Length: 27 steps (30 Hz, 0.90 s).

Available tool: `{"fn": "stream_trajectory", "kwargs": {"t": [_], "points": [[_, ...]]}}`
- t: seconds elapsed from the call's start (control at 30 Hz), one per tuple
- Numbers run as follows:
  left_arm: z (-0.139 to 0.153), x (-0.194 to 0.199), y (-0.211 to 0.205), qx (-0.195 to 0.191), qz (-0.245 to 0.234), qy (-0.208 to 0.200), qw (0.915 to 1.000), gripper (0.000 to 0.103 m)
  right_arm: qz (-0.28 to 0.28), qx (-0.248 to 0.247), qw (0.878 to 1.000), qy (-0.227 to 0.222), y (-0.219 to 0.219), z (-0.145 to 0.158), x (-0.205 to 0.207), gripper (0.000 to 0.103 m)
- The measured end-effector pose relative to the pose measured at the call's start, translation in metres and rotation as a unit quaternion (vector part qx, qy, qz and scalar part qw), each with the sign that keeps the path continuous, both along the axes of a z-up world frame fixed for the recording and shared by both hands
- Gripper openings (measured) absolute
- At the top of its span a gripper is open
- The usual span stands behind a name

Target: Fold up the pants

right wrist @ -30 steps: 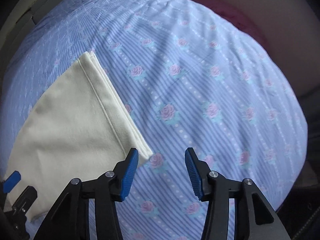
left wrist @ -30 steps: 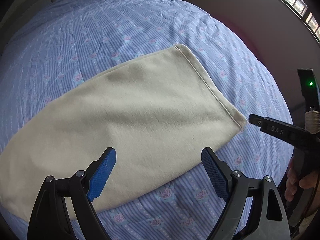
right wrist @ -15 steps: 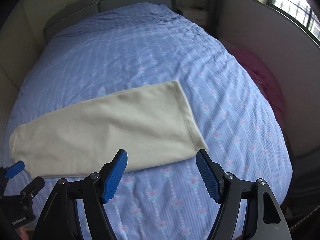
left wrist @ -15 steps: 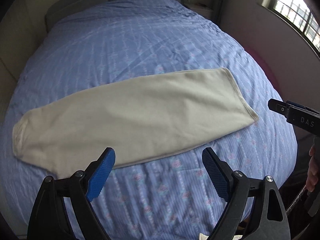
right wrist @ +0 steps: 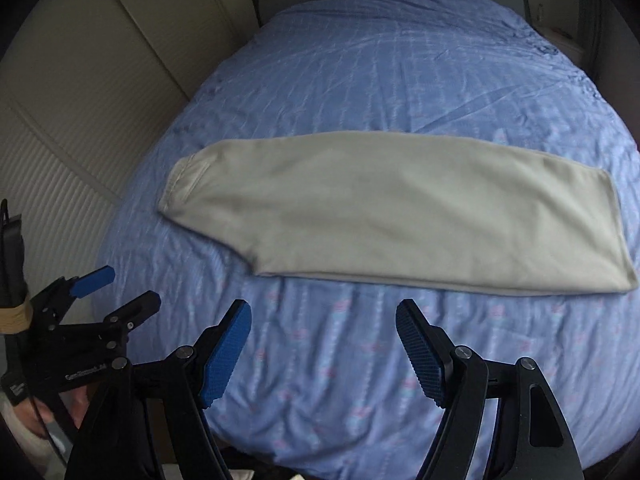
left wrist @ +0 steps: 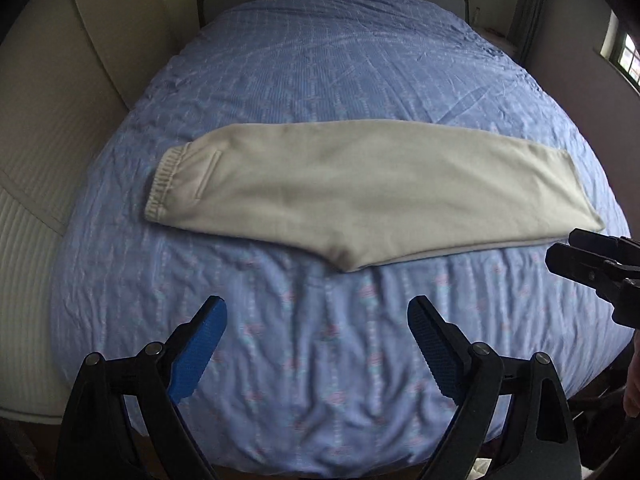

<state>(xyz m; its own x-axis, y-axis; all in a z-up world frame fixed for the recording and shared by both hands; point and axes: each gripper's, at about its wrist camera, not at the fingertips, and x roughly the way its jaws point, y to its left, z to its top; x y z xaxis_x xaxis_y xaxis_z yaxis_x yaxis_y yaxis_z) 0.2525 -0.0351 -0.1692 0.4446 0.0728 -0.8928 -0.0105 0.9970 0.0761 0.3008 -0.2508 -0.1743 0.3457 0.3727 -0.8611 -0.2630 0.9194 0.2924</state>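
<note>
While cream fleece pants (left wrist: 360, 196) lie folded lengthwise across the blue floral bed (left wrist: 320, 68), both grippers hover short of them. The left gripper (left wrist: 318, 344) and right gripper (right wrist: 324, 344) hold their fingers wide, gripping nothing.

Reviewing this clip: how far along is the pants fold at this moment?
Done: the cream pants lie on the blue bedspread folded lengthwise, leg on leg, elastic waistband to the left. In hand: nothing; the left tool and right tool are open above the near edge of the bed, clear of the cloth. Left: the crosswise folds bringing hems toward waistband.
</note>
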Motion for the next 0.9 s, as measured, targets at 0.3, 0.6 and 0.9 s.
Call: {"fn": "stream_trajectory", "kwargs": {"t": [0.3, 0.6, 0.9], "points": [[-0.044, -0.008, 0.092, -0.013, 0.063, 0.012, 0.9979, 0.092, 0.055, 0.021, 0.996, 0.060, 0.120, -0.081, 0.011, 0.074], [-0.102, -0.016, 0.109, -0.064, 0.185, 0.016, 0.9806, 0.092, 0.098, 0.010, 0.990, 0.097, 0.155, -0.156, 0.048, 0.073], [-0.108, -0.021, 0.105, -0.070, 0.216, 0.012, 0.9739, 0.092, 0.135, -0.014, 0.990, 0.043, 0.166, -0.150, 0.058, 0.068]]}}
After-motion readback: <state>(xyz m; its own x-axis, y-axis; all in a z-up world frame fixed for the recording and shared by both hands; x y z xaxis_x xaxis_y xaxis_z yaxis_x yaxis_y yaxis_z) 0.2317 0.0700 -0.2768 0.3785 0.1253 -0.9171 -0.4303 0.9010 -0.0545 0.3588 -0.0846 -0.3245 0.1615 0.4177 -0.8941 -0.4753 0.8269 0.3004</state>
